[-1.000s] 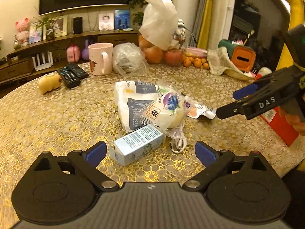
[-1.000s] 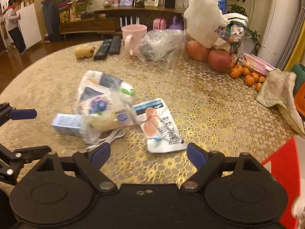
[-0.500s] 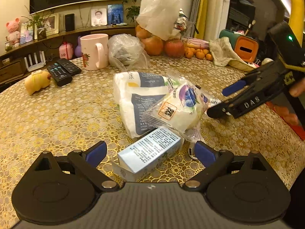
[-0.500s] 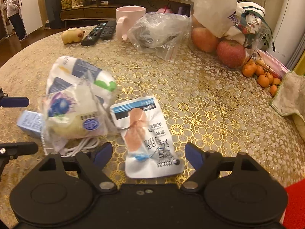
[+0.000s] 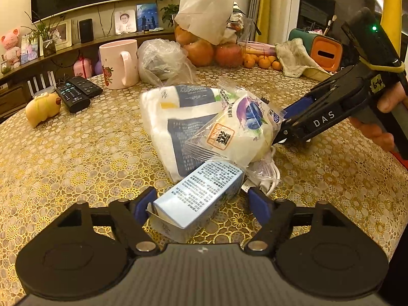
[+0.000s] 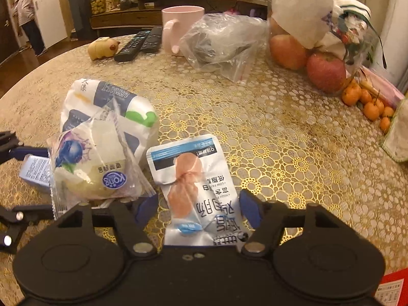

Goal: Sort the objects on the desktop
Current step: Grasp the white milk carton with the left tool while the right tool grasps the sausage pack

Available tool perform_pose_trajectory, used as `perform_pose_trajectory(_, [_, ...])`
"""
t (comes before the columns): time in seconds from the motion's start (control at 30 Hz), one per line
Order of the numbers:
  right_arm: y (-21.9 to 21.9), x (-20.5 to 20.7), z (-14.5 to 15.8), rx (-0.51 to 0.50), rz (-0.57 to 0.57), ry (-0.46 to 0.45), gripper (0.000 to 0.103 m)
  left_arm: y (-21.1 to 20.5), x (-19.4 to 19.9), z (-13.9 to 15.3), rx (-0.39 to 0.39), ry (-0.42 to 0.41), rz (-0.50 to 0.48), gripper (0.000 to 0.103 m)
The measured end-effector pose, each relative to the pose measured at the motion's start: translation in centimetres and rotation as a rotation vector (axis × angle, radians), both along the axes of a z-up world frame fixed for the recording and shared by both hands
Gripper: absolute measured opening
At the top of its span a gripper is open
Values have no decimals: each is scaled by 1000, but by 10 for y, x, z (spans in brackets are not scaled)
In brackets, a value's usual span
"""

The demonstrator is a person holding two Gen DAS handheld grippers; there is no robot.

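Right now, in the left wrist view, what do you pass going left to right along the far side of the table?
Yellow pig toy → remote controls → pink mug → clear plastic bag → apples → small oranges → crumpled cloth.

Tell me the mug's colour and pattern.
The mug is pale pink with a small red strawberry printed near its base; the left wrist view shows it best.
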State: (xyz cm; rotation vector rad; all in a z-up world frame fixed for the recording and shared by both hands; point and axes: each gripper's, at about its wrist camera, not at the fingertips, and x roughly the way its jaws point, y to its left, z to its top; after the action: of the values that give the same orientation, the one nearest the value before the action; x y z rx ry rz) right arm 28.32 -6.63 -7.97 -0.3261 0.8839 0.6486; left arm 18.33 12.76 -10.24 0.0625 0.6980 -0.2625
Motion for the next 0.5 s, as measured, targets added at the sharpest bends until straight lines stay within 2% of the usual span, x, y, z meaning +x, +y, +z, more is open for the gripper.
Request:
perform_pose_trajectory(0.07, [0,-2,2,4,2,1,55,0,-1,1,1,-6,11,62])
perform_pose_trajectory(0.27, [-7,-2,9,25,-30,-7,41,1,-5,2,-2,-8,33,51])
perform_pose_trajectory(0.5, [-14,-9,14,23,-53,-18,34,0,-11,4,-28,4,53,33])
